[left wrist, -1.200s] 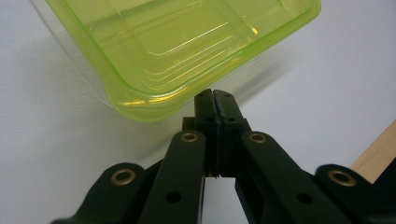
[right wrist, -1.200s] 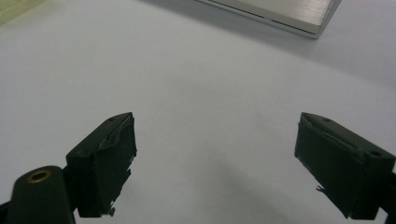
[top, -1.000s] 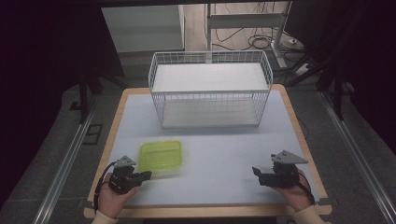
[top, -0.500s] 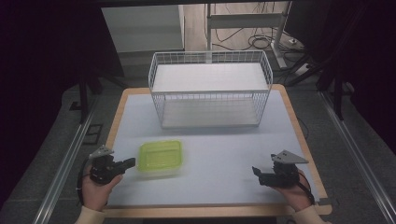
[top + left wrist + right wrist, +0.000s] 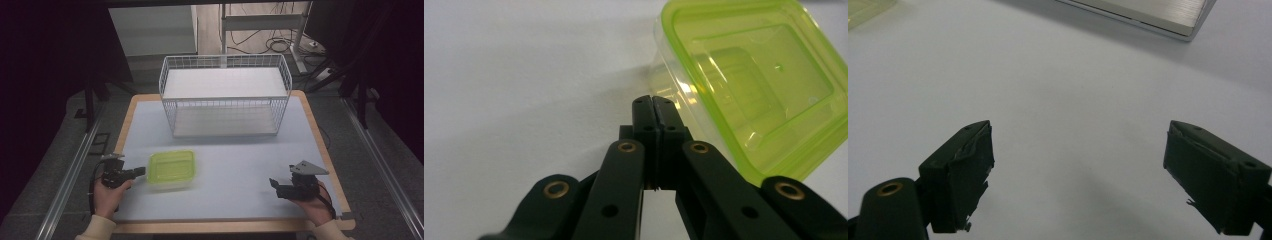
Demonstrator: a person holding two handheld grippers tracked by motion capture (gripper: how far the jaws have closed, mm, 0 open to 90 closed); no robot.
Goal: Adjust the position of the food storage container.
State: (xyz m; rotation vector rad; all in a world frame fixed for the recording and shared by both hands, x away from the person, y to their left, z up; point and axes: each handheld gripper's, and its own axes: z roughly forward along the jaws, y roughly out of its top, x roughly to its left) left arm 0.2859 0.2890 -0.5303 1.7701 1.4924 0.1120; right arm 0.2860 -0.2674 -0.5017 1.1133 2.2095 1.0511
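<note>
A clear container with a lime-green lid (image 5: 171,169) lies on the pale table mat (image 5: 235,160), front left of centre. My left gripper (image 5: 142,171) is just left of it, held low and pointing right. In the left gripper view its jaws are pressed together with nothing between them, and the left gripper (image 5: 652,100) tips sit right at the container (image 5: 749,85) near corner; I cannot tell whether they touch. My right gripper (image 5: 274,184) rests at the front right, pointing left. Its jaws stand wide apart over bare mat, seen in the right gripper (image 5: 1078,165) view.
A white wire basket (image 5: 225,95) stands at the back centre of the table; its base edge (image 5: 1148,12) is ahead of the right gripper. The mat ends at a wooden table rim (image 5: 320,145). Dark floor and metal rails flank the table.
The left hand swung out toward the table's left edge, then came back right and a little farther up the table, ending at the container's left side. The right hand and the container stayed put.
</note>
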